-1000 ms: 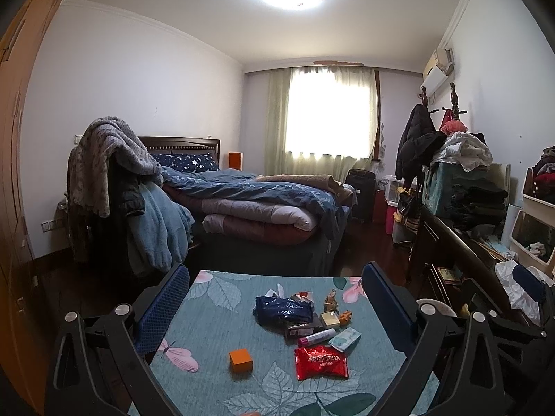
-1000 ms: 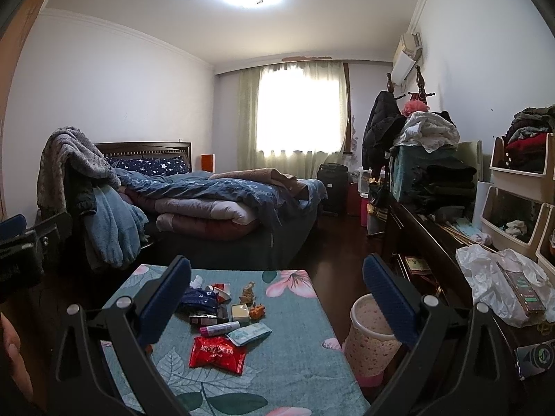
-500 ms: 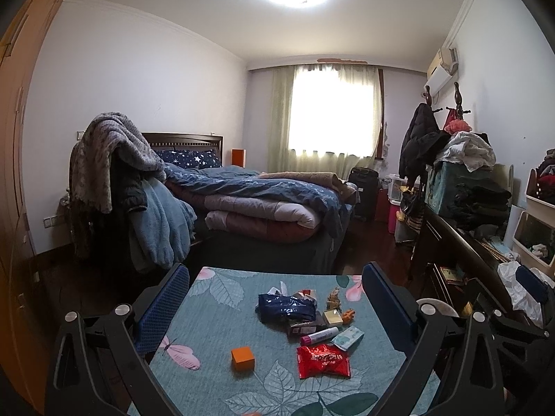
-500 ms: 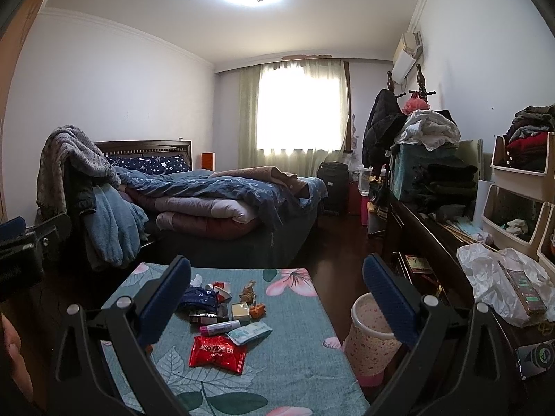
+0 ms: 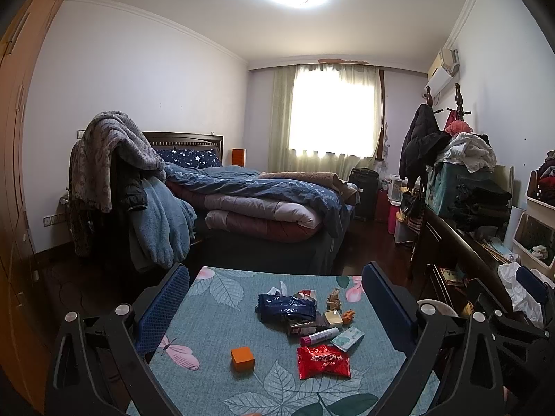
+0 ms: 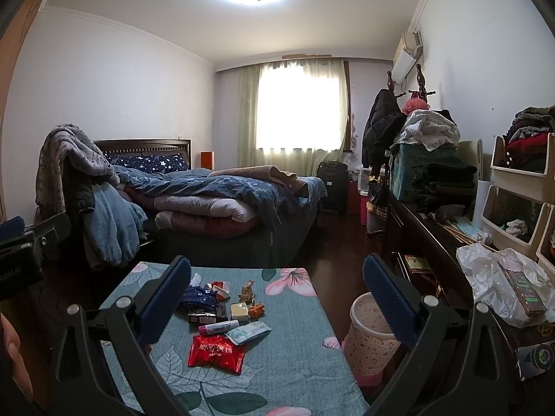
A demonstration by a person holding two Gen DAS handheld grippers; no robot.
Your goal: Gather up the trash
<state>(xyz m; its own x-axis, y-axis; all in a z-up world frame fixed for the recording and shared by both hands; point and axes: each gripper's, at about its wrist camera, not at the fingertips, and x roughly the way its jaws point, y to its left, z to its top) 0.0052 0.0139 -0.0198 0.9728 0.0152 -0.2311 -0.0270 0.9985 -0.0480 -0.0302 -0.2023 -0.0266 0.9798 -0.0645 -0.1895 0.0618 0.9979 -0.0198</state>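
Red snack wrapper sits nearest on the teal table, pink bin just right of it; barely anything's shifted in the last second, both grippers still hang spread wide, holding 0 items; collecting hasn't started.

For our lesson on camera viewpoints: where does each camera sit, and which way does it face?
Left wrist: on the left gripper, open above the teal floral tablecloth, facing the bed; its own blue-padded fingers show.
Right wrist: on the right gripper, further right, same heading; a pink speckled wastebasket shows beside the table.
Shared: red snack packet, bed, window.
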